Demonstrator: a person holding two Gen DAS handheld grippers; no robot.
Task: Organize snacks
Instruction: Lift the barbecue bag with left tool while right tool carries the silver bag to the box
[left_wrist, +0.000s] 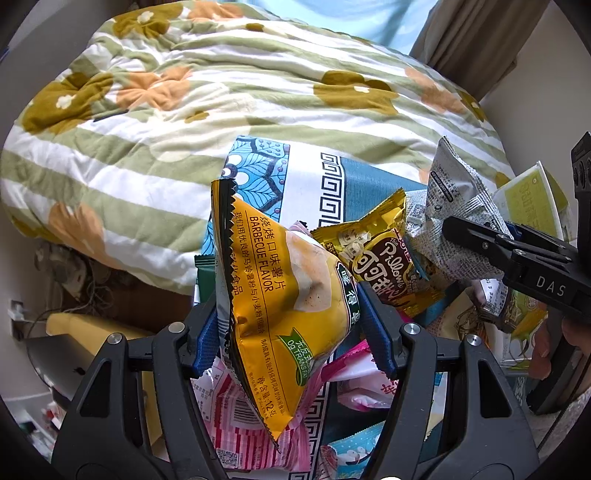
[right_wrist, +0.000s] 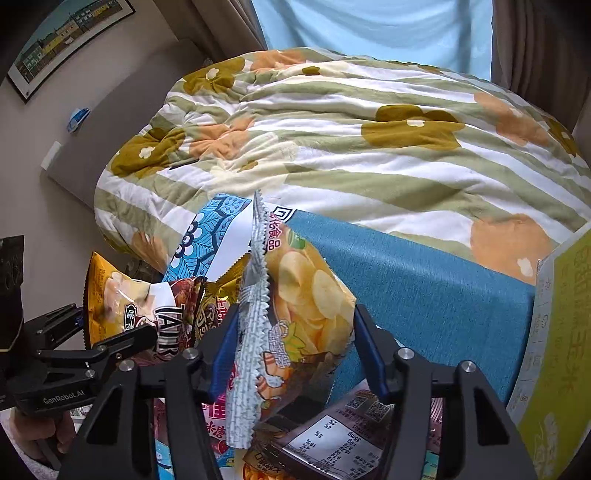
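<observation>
My left gripper (left_wrist: 295, 332) is clamped on a puffy orange-yellow foil bag of barbecue-flavour potato crisps (left_wrist: 280, 295), its blue pads pressing the bag's two sides, the serrated top seam standing up toward the bed. From my right camera that same bag (right_wrist: 110, 295) sits out at the left, held in the left tool's black fingers.

My right gripper (right_wrist: 291, 350) has its jaws pressed against a second crisp packet, silver-backed with pictured yellow crisps on the front (right_wrist: 306, 295); the blue pads touch both sides of it and its zigzag seam points upward. In the left view the right gripper (left_wrist: 476, 236) reaches in from the right edge, with the crinkled silver packet (left_wrist: 454, 206) at its tip.

Below and between the two tools lies a heap of other snacks: a gold-and-brown cocoa pillow snack pouch (left_wrist: 380, 258), pink-and-white wrappers (left_wrist: 236, 402) and a dark packet with a white nutrition table (right_wrist: 332, 443). They rest on a teal cloth with a white key-pattern border (right_wrist: 424, 291). A yellow-green cardboard box (right_wrist: 554, 332) stands at the right. Beyond is a quilt striped green and white with ochre and orange flowers (left_wrist: 221, 92).
</observation>
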